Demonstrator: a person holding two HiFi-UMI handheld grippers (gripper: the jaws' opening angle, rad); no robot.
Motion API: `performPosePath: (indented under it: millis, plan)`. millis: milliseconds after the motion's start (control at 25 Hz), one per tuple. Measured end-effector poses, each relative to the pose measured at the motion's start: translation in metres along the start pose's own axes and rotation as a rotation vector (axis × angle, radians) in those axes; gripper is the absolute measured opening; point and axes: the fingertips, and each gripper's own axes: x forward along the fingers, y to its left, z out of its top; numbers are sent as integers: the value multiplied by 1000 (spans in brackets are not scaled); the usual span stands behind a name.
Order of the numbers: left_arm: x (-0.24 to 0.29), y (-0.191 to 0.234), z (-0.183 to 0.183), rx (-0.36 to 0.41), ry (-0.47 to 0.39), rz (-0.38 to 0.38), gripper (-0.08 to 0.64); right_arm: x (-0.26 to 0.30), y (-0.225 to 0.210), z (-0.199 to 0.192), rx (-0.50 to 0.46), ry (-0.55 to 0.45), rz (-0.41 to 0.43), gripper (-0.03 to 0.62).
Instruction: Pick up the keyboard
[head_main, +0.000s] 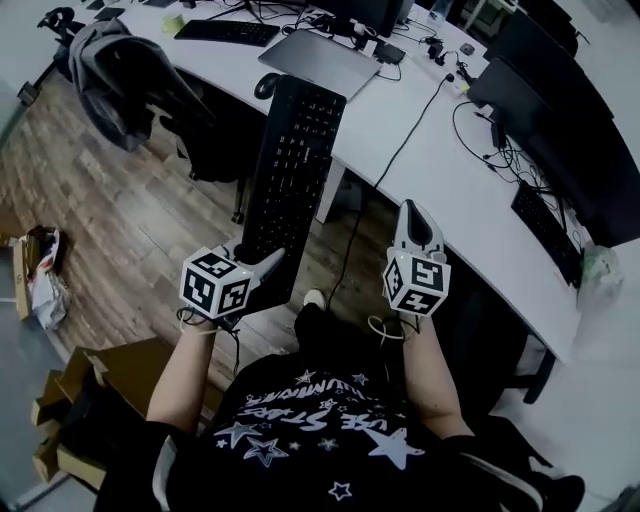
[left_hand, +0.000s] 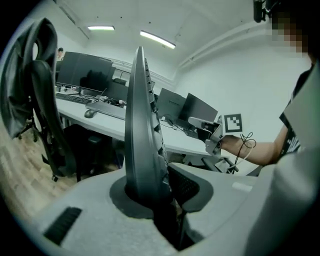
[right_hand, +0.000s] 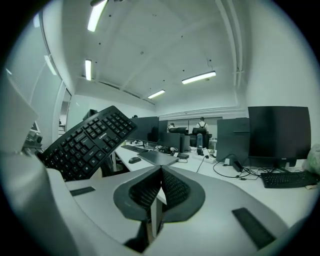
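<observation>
A black full-size keyboard hangs in the air in front of the white desk, tilted, its far end over the desk edge. My left gripper is shut on its near end. In the left gripper view the keyboard stands edge-on between the pads of the left gripper. In the right gripper view the keyboard shows its keys at the left. My right gripper is to the right of it, apart from it. The right gripper has its pads pressed together on nothing.
On the desk lie a grey laptop, a mouse, a second keyboard, cables and another keyboard at the right. A chair with a jacket stands at the left; cardboard boxes lie on the wooden floor.
</observation>
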Motion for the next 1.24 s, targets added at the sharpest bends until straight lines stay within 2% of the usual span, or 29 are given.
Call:
performPosePath:
  millis: [280, 560, 760, 1000, 1240]
  plan:
    - [-76, -9, -40, -62, -85, 79, 94, -49, 79, 16, -80, -26, 131, 8]
    - [-125, -35, -81, -80, -160, 132, 94, -100, 121, -7, -96, -8, 206, 8]
    - [-149, -56, -106, -110, -157, 135, 94, -128, 139, -17, -84, 24, 245, 8]
    - [-177, -79, -153, -110, -148, 134, 94, -172, 165, -36, -73, 31, 263, 8]
    - [-191, -98, -174, -124, -158, 109, 94, -201, 182, -48, -75, 51, 275, 7]
